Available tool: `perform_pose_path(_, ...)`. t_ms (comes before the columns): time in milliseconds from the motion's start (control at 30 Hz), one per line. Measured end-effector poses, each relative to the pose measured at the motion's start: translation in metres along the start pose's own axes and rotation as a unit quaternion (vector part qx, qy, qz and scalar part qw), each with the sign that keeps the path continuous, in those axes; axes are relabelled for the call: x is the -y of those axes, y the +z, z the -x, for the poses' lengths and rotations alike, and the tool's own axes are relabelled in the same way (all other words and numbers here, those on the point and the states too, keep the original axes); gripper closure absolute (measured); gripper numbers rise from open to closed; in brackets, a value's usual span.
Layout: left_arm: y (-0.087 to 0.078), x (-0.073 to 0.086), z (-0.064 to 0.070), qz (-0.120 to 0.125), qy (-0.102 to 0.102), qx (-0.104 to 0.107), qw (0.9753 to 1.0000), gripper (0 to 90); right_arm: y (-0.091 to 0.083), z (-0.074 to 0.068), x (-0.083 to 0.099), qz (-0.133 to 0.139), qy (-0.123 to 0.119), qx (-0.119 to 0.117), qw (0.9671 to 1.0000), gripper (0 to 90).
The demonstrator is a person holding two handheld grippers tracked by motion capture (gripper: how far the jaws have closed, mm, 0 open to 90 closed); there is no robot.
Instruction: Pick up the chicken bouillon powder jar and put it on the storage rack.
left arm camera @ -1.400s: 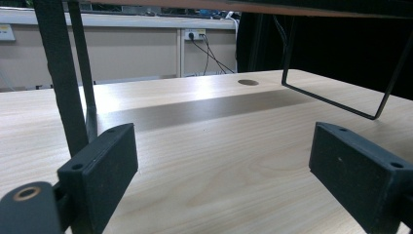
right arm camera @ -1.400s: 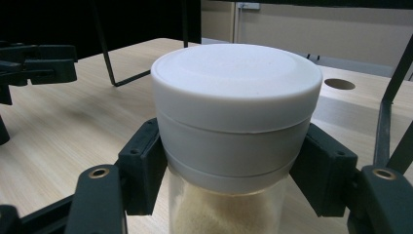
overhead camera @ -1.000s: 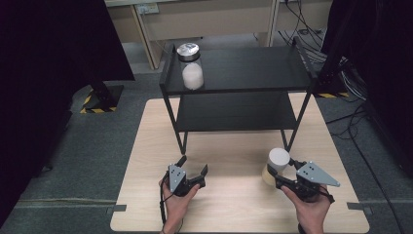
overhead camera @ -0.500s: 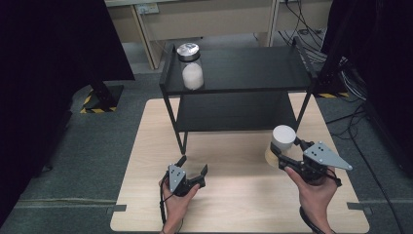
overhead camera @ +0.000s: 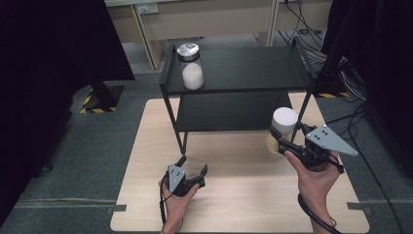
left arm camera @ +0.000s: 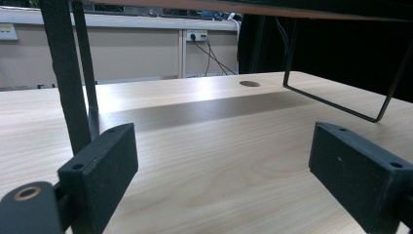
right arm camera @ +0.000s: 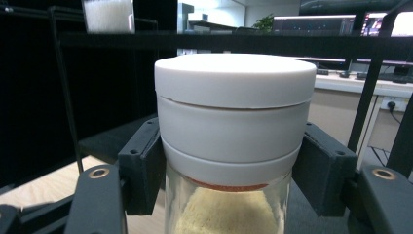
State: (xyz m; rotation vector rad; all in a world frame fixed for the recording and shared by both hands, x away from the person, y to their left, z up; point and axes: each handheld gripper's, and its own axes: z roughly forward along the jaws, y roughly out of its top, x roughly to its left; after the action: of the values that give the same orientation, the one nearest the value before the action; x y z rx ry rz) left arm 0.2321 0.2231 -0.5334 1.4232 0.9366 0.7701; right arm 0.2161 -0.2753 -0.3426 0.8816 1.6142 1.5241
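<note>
My right gripper is shut on a glass jar with a white lid and yellowish powder inside, held upright above the table near the shelf's front right leg. In the right gripper view the jar sits between both black pads, gripped just under the lid. My left gripper rests low on the table in front of the shelf, open with nothing between its fingers. A second jar with a metal lid and white powder stands on the top shelf at the left.
A black two-tier metal shelf stands at the back of the light wooden table. Its legs rise close ahead of the left gripper. Cables and dark curtains lie beyond the table on the right.
My right gripper has lifted the white-lidded jar off the table and carried it up and toward the shelf. The left gripper has stayed put.
</note>
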Motion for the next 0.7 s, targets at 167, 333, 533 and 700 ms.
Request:
perform_pose_path(167,0.0,0.0,0.0,0.0,0.001,0.0,1.0,9.9,0.004,-0.002,-0.013,0.005,-0.003,0.006,1.0,34.8)
perform_pose_path(333,0.0,0.0,0.0,0.001,0.0,-0.001,1.0,9.9,0.006,-0.003,-0.023,0.011,-0.004,0.012,0.9999,34.8)
perform_pose_path(533,0.0,0.0,0.0,0.0,0.0,-0.001,1.0,9.9,0.008,-0.002,-0.029,0.016,0.001,0.013,0.9998,34.8)
perform_pose_path(700,0.0,0.0,0.0,0.001,0.0,-0.001,1.0,9.9,0.011,-0.003,-0.038,0.021,0.001,0.015,0.9997,34.8)
